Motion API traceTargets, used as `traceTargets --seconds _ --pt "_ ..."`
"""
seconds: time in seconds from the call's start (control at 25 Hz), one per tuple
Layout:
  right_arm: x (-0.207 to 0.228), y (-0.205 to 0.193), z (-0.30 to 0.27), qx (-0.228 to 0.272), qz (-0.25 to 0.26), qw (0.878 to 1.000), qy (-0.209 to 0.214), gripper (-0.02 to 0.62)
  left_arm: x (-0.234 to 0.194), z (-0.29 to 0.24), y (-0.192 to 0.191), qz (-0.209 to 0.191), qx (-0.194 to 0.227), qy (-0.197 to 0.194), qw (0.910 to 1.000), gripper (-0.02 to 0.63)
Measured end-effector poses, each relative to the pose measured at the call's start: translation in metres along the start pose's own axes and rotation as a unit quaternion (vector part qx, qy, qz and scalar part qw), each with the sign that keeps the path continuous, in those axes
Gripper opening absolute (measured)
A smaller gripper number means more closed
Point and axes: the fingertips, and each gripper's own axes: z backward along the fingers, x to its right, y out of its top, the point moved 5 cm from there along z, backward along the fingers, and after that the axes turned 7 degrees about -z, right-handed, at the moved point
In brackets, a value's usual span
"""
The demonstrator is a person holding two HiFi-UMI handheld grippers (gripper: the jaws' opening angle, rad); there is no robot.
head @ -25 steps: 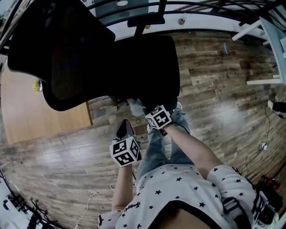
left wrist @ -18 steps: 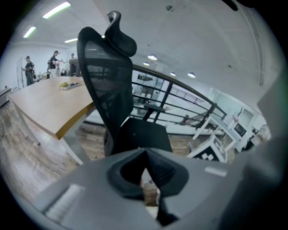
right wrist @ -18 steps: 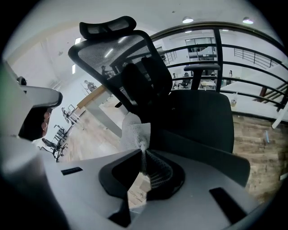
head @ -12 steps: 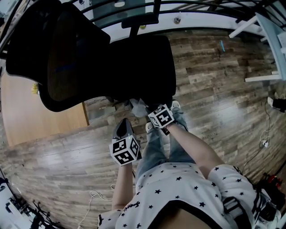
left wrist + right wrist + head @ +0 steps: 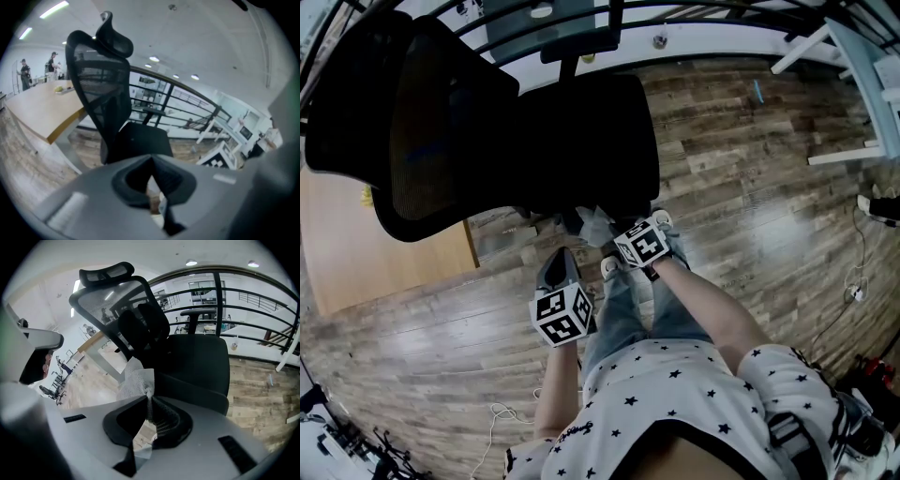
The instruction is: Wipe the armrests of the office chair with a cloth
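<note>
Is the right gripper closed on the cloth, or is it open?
The right gripper is shut on the cloth: its jaws meet with the white fabric pinched between, bunched above them.

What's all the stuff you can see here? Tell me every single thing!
office chair: one, black, right in front of the person
cloth: one, white, pinched in the right claw
desk: one, light wood, left of the chair
railing: one, black, behind the chair
floor: brown wood planks, all around
cable: one, white, on the floor at lower left
shirt: one, white with black stars, on the person
left claw: one, grey, shut with nothing in it
right claw: one, grey, shut on the cloth
</note>
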Motion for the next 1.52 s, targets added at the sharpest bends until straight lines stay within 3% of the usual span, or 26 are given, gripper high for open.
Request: traceTargets --seconds 1.52 --pt "0.079 -0.009 0.047 0.006 -0.021 0.998 -0.055 0.035 0.047 -0.033 0.028 -0.031 -0.005 -0.038 0.9988 0.006"
